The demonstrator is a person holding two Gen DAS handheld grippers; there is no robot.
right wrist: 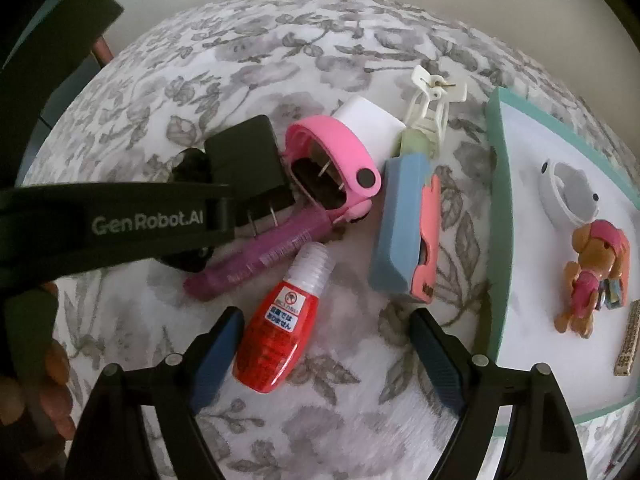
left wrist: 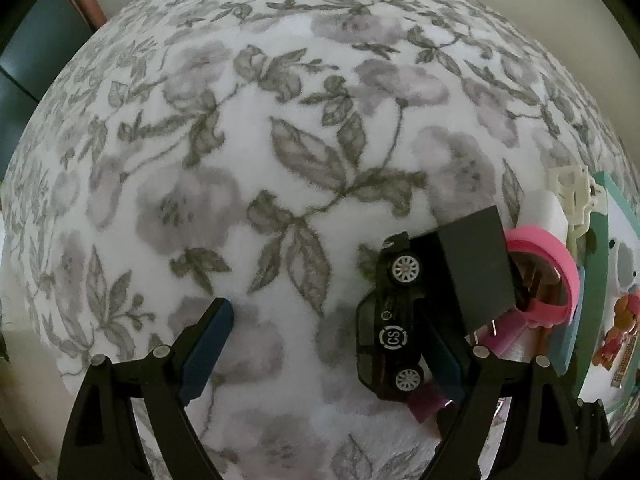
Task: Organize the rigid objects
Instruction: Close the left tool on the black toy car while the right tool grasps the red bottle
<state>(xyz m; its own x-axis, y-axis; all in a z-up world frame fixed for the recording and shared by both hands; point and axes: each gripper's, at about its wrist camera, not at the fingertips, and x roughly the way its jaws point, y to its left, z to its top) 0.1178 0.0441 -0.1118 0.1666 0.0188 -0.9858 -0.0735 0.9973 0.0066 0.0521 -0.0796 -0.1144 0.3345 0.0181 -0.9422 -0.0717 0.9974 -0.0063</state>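
We note the left tongs (left wrist: 332, 344) standing wide open, low over the floral cloth (left wrist: 260, 152) on the table, holding nothing. The black toy car (left wrist: 390, 320) lies on its side just inside their right finger (left wrist: 444, 360), wheels turned toward the gap; we cannot tell whether finger and car touch. The black plug adapter (left wrist: 476, 264) sits just beyond that finger's tip, touching the car's far end, and the pink band (left wrist: 540, 276) lies further right of it. The right tongs (right wrist: 326, 348) are likewise spread open and empty. The red bottle (right wrist: 280, 332) lies tilted between their fingers, close against the left finger (right wrist: 220, 356), its clear threaded neck pointing away from the tongs. Ahead of the bottle we see the purple tube (right wrist: 256, 260), lying crosswise and reaching under the adapter's prongs. Straight ahead of the right finger (right wrist: 436, 360) lies the blue block (right wrist: 398, 224) with a pink clip (right wrist: 428, 240) against its right side. Beyond these sit a white box (right wrist: 370, 120) and a white clothes peg (right wrist: 430, 108). To the right of the right tongs a teal-rimmed tray (right wrist: 498, 200) holds a toy bear figure (right wrist: 592, 276) and a white ring (right wrist: 568, 196). The left device's black body (right wrist: 120, 216) crosses the right wrist view at left, over the car.
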